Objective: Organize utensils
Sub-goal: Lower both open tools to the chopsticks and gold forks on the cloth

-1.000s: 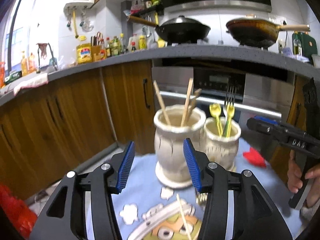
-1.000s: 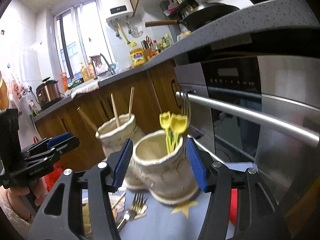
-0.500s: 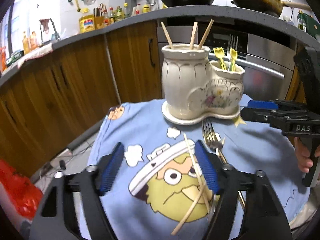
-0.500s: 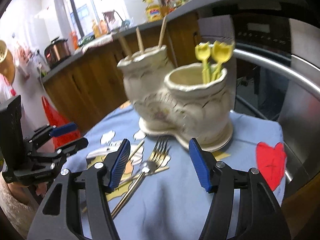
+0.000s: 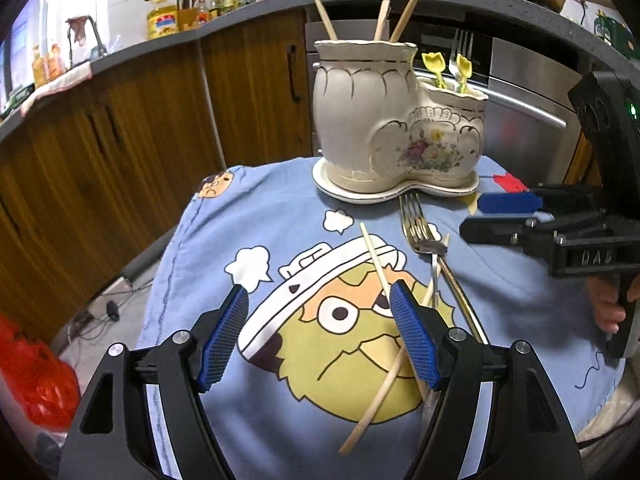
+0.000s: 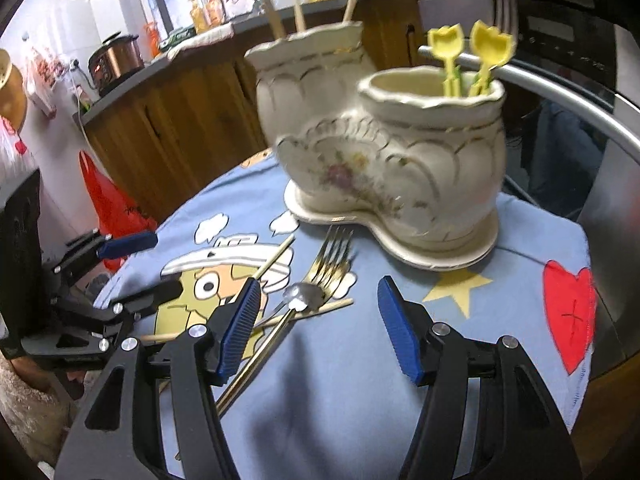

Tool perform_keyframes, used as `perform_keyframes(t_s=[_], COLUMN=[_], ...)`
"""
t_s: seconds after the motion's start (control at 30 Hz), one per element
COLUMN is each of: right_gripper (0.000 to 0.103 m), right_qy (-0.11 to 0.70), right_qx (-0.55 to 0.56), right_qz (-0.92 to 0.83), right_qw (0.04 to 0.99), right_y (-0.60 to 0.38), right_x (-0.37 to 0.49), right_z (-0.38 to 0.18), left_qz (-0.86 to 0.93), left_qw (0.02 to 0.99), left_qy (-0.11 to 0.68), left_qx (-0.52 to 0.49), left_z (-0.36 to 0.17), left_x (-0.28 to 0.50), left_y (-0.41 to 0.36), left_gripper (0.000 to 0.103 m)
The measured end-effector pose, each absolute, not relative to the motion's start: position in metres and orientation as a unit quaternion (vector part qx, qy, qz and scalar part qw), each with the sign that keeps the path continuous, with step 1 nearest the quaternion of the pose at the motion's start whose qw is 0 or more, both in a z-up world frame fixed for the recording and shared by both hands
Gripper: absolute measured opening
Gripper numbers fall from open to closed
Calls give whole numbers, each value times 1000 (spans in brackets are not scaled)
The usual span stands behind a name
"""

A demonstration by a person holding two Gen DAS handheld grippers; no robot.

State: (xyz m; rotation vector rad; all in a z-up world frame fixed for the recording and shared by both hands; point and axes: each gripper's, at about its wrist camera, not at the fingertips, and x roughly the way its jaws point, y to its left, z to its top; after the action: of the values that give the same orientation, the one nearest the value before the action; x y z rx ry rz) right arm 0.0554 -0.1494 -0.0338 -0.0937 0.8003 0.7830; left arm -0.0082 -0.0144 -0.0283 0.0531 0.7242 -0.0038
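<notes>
A cream ceramic two-pot holder (image 5: 394, 120) (image 6: 384, 160) stands at the far end of a blue cartoon cloth (image 5: 280, 240). Its tall pot holds three chopsticks (image 5: 326, 20); its low pot holds two yellow picks (image 6: 468, 56) and a fork. Loose on the cloth lie gold forks (image 5: 420, 228) (image 6: 332, 264), a spoon (image 6: 300, 298) and two chopsticks (image 5: 380, 384). My left gripper (image 5: 320, 334) is open above the cloth, its right finger over the chopsticks. My right gripper (image 6: 318, 320) is open, just above the fork handles, and shows at the right of the left wrist view (image 5: 504, 216).
Wooden kitchen cabinets (image 5: 120, 140) and a steel oven (image 6: 600, 120) stand behind the cloth-covered table. A red plastic bag (image 5: 28, 380) lies on the floor at the left. The cloth has a red heart (image 6: 568, 312) near its right edge.
Both grippers have drawn back from the holder and tilted down toward the cloth. The loose forks and chopsticks have come into view. Both stay open.
</notes>
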Motion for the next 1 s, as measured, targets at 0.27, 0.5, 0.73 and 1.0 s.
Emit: perform_keyframes(t_s=[0.27, 0.5, 0.73, 1.0], right_gripper=[53, 47, 20, 13], right_qy=[400, 409, 397, 393], right_qx=[-64, -83, -90, -105], right_qz=[374, 354, 361, 360], right_qw=[834, 837, 839, 840], right_y=[-129, -116, -119, -130], right_x=[59, 65, 61, 58], right_z=[-47, -53, -51, -47], left_qz=[-15, -26, -28, -44], left_qw=[933, 934, 934, 929], left_qy=[358, 354, 355, 368], left_qx=[22, 19, 17, 21], left_z=[-34, -36, -36, -33], left_x=[-4, -1, -2, -4], left_y=[-14, -16, -15, -21], left_gripper=[74, 74, 74, 68])
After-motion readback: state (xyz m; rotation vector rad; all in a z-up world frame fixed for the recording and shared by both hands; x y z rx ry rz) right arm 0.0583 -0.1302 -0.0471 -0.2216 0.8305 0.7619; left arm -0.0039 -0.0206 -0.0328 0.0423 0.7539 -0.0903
